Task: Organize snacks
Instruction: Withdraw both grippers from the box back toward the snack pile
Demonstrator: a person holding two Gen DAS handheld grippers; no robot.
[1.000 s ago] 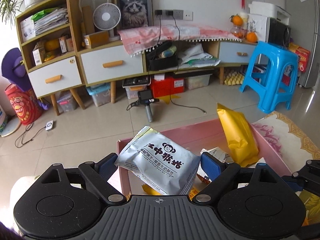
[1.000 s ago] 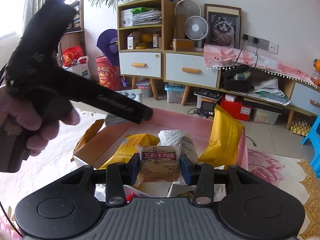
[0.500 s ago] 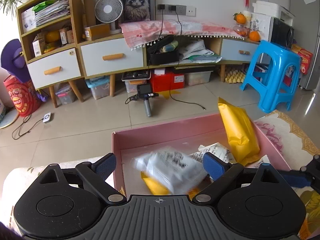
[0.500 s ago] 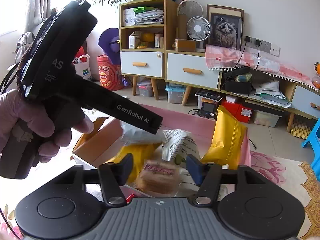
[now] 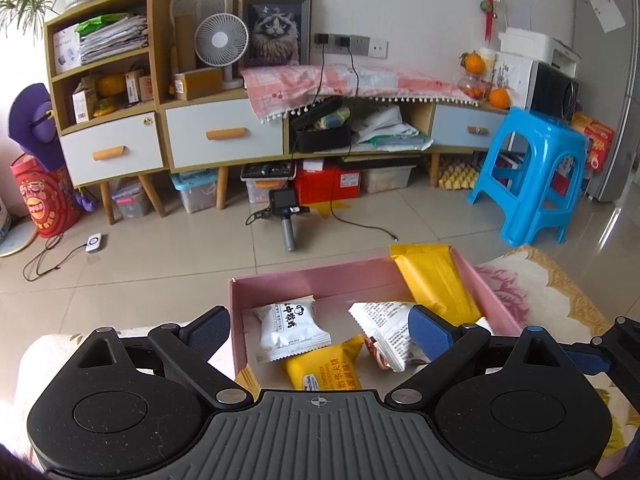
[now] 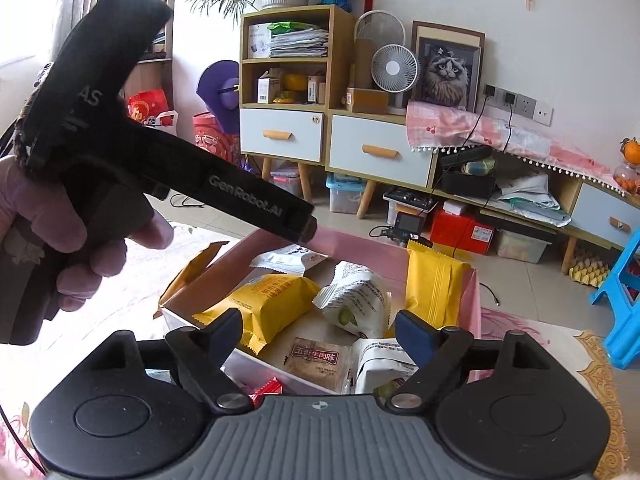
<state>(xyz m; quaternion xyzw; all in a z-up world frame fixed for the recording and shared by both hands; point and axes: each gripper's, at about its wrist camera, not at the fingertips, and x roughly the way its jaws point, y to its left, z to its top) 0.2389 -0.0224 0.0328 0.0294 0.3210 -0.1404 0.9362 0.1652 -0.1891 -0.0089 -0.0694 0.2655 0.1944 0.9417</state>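
While both claws hang over the open pink cardboard box [image 5: 304, 280], neither has anything in its grip. In the left wrist view the left gripper [image 5: 318, 328] fills the bottom of the frame with its blue-padded jaws spread wide; its opening has grown over the last second, and the pads press on nothing. Below the gap, in the lower middle of that frame, the white foil snack pack with a monkey logo [image 5: 290, 330] lies flat in the box, clear of both pads. Just under it lies a yellow plastic sandwich-biscuit packet [image 5: 326, 368], and to the right a white crinkled snack bag with red print [image 5: 384, 332], partly hidden by the right-hand pad. A tall yellow snack pouch [image 5: 436, 280] leans against the box's right wall.

In the right wrist view the right gripper [image 6: 318, 340] has just been opening its jaws, which now stand well apart. The small brown beef-flavour snack packet [image 6: 316, 362] lies in the box at the lower middle of that frame, between the pads but touched by neither. Above it sit a puffy yellow packet and a white bag with a green olive picture [image 6: 352, 298]. A person's hand [image 6: 48, 248] at the left edge holds the black handle of the other gripper, which juts across the upper left
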